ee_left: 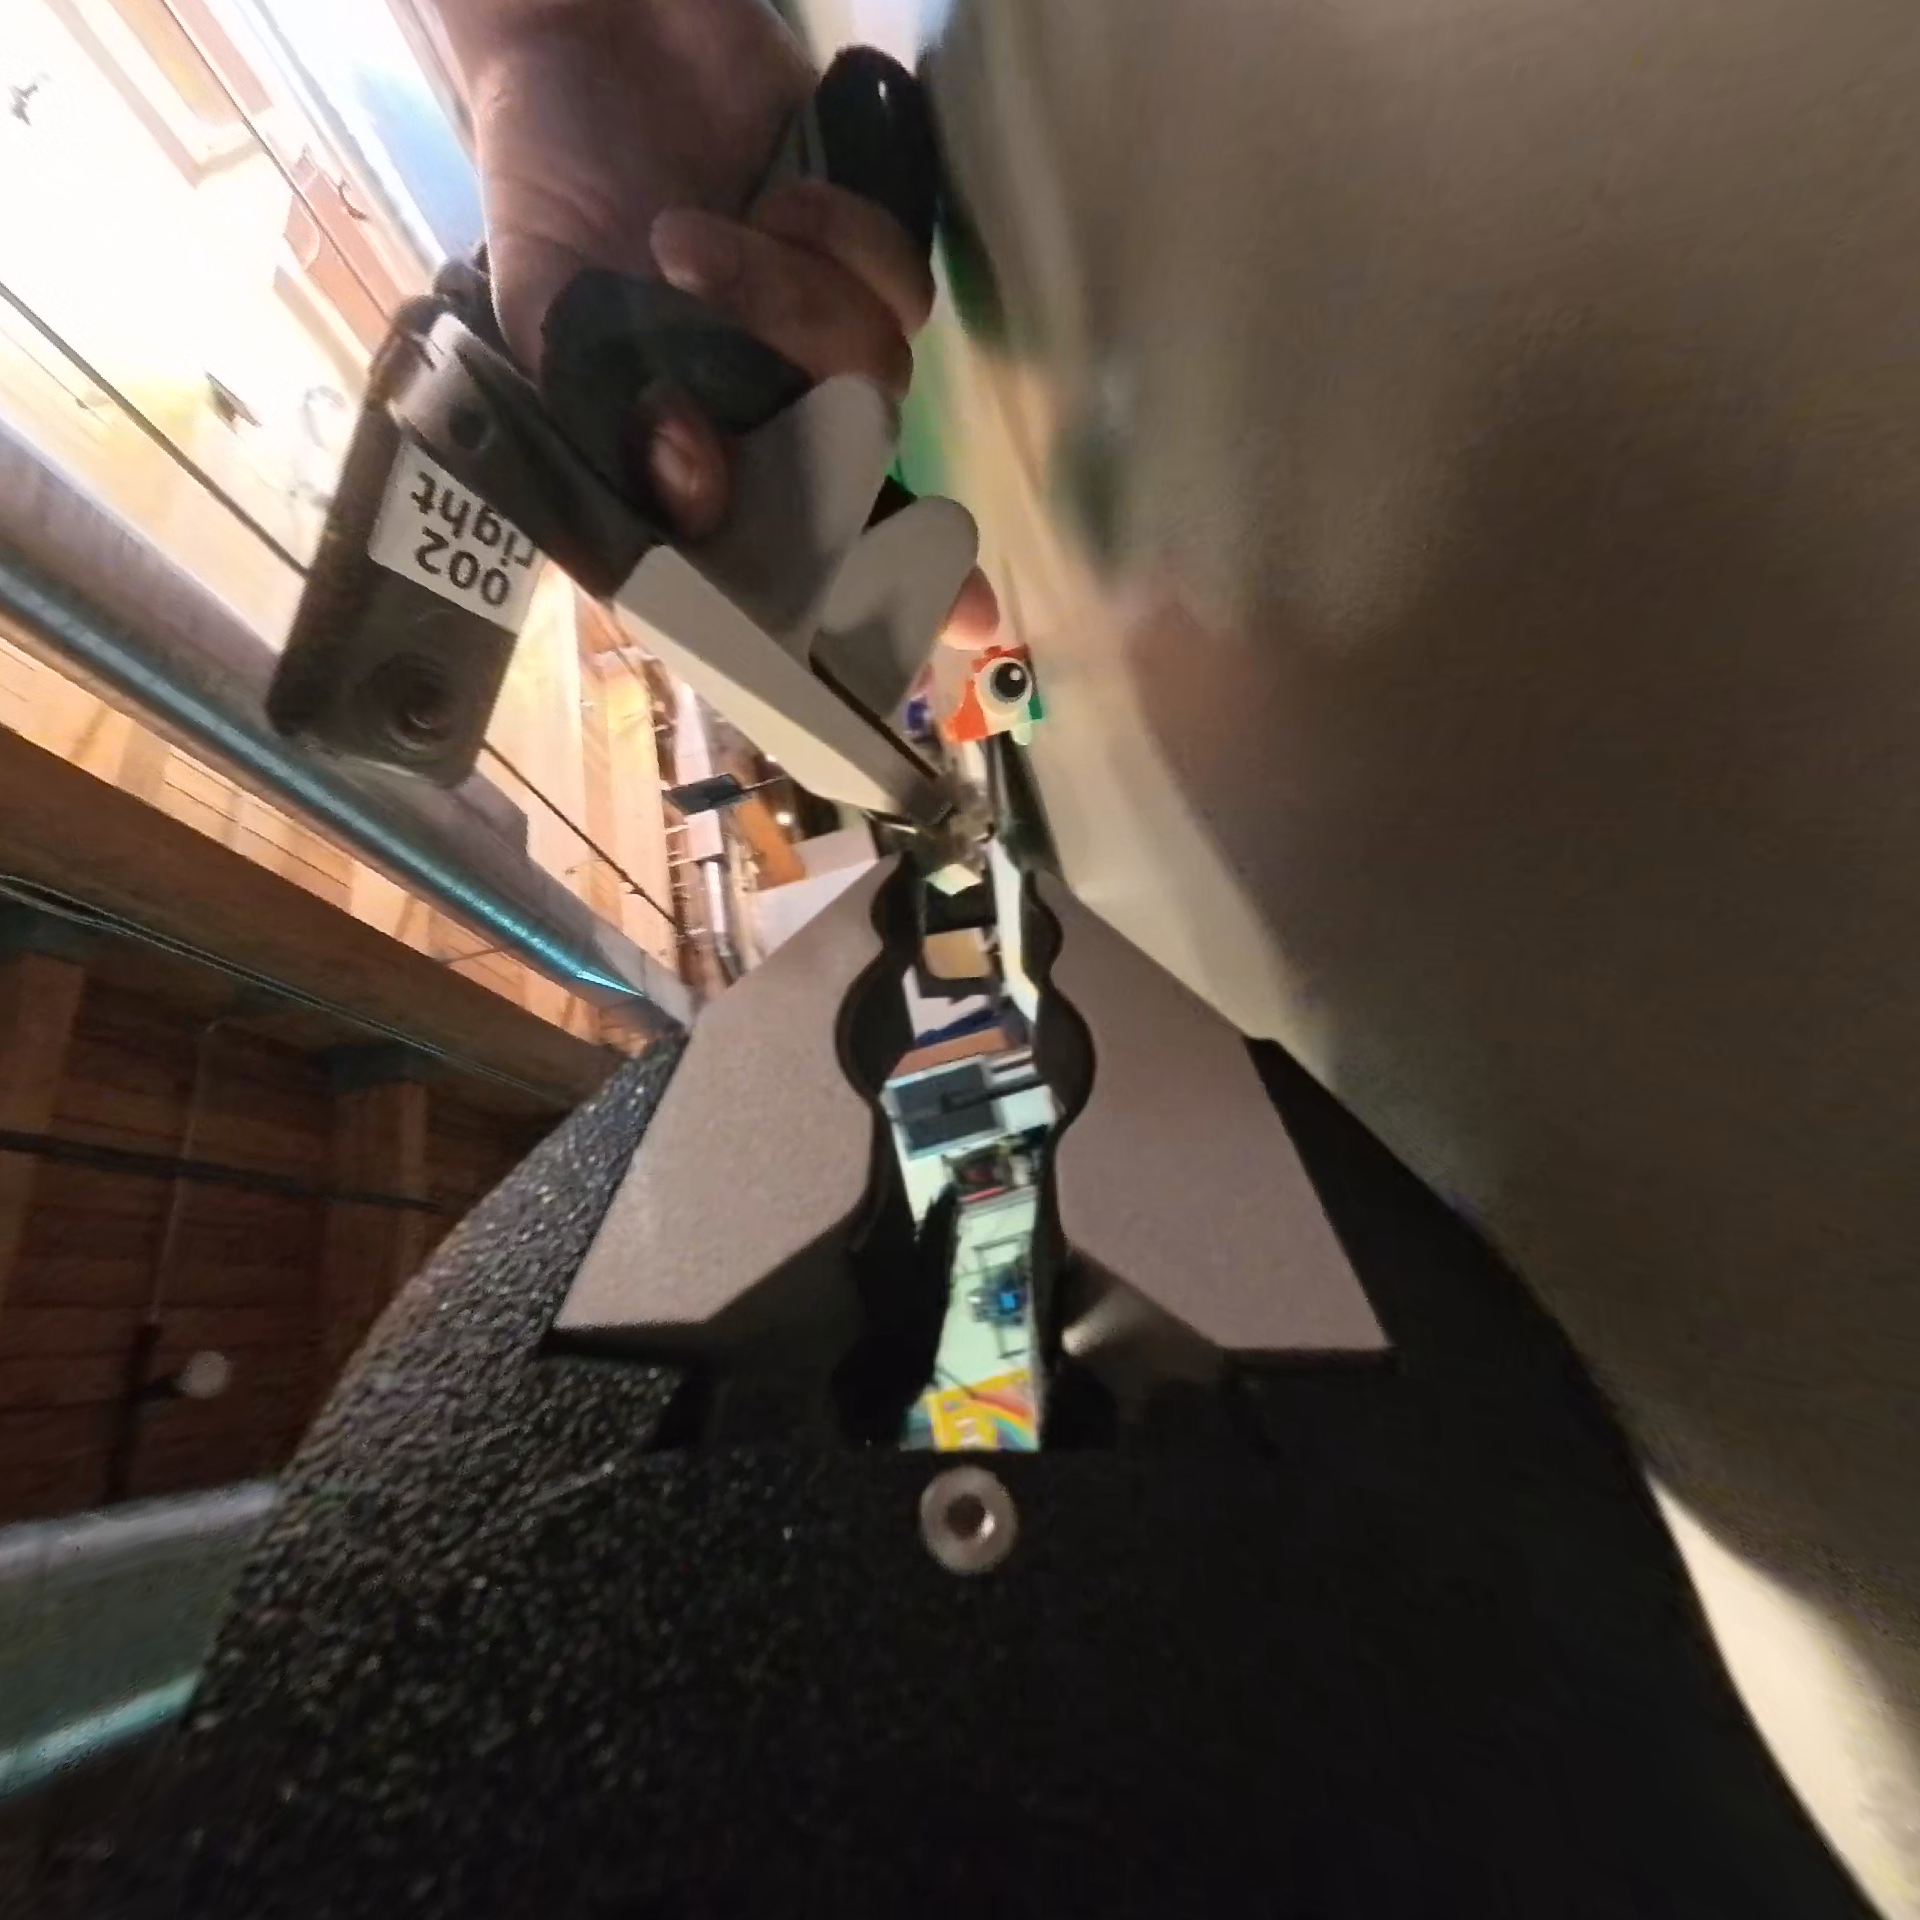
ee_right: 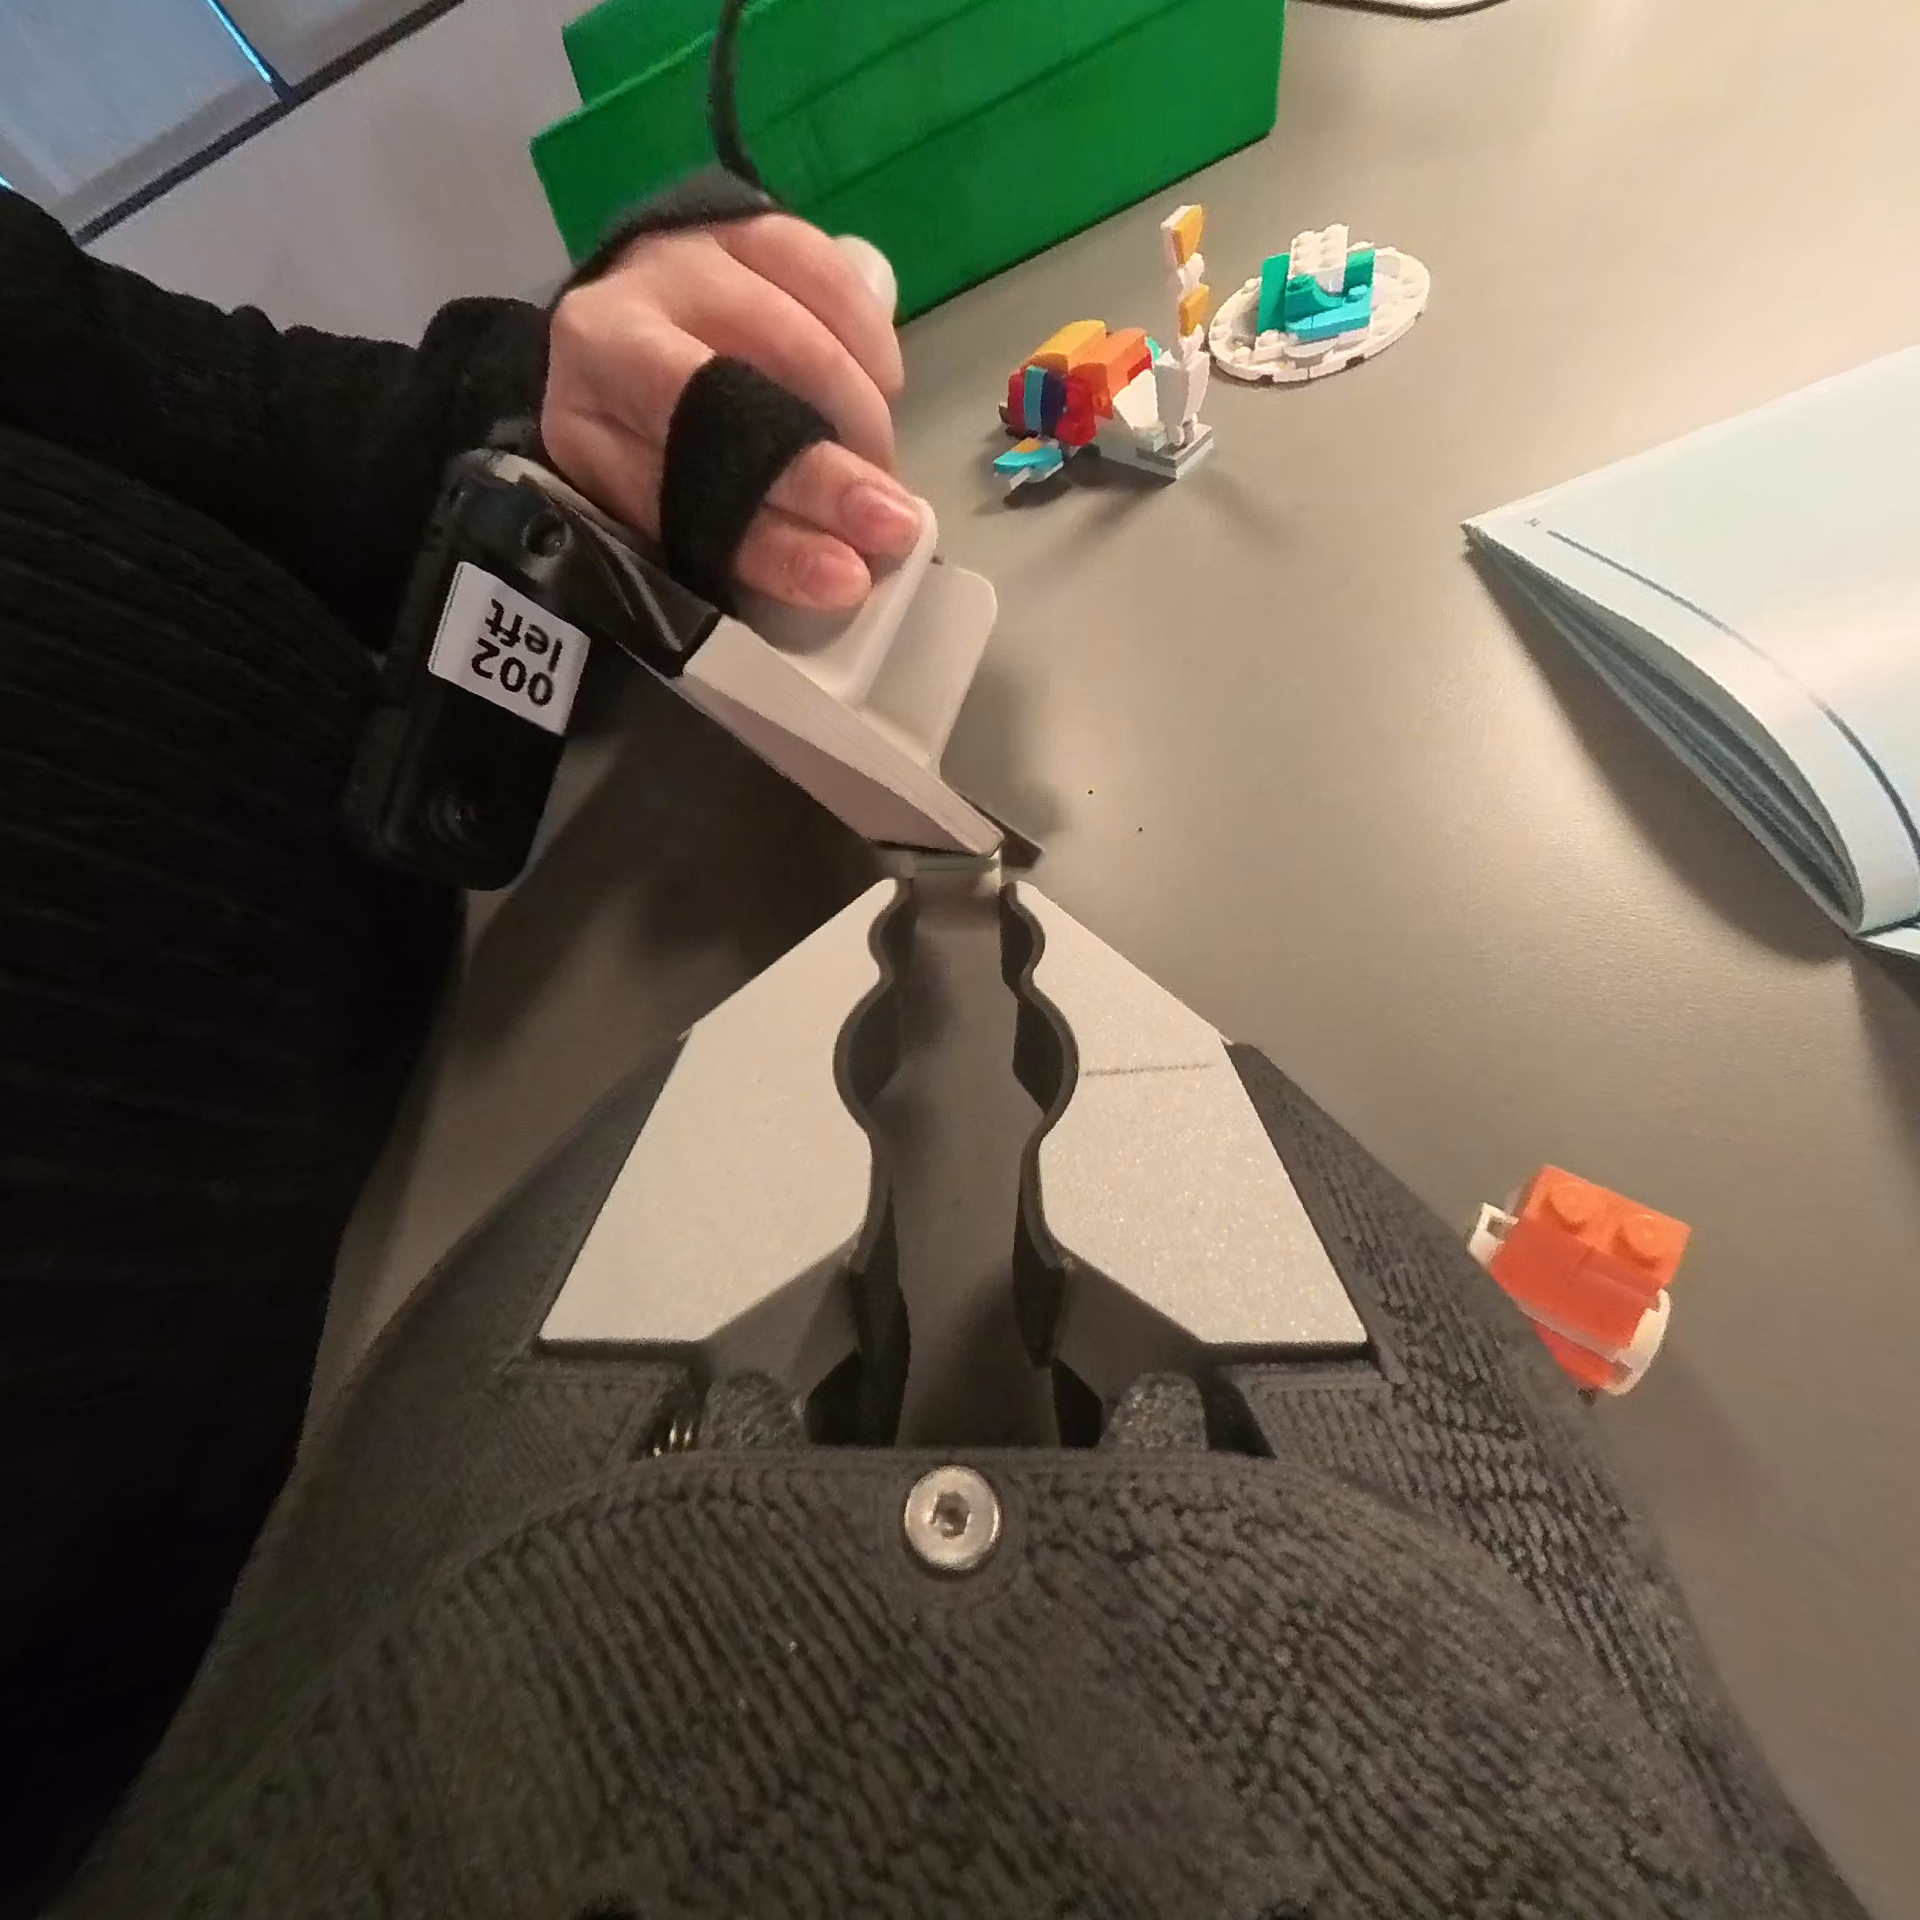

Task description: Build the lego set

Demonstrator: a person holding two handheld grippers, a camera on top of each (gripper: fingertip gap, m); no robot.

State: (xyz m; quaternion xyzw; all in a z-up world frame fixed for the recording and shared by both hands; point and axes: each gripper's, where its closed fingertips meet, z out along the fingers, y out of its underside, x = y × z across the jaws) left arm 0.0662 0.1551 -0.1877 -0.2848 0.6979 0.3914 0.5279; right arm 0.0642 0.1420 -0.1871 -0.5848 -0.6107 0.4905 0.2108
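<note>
My two grippers meet tip to tip just above the grey table (ee_right: 1299,831). In the right wrist view my right gripper (ee_right: 952,878) has its jaws nearly closed on a small flat grey lego piece (ee_right: 951,861). The left gripper (ee_right: 987,836) comes in from the upper left, shut on the same spot. In the left wrist view my left gripper (ee_left: 961,873) is narrowed on a small pale piece (ee_left: 951,881), and the right gripper (ee_left: 935,800) touches it from above. How the small pieces join is hidden by the tips.
An orange lego block with an eye (ee_right: 1579,1278) lies to the right and also shows in the left wrist view (ee_left: 992,691). A multicoloured lego build (ee_right: 1091,400) and a white round base with teal bricks (ee_right: 1320,296) sit farther back. A green box (ee_right: 914,114) and an open booklet (ee_right: 1745,644) lie behind and right. My two grippers' fingertips are within a few centimetres of each other.
</note>
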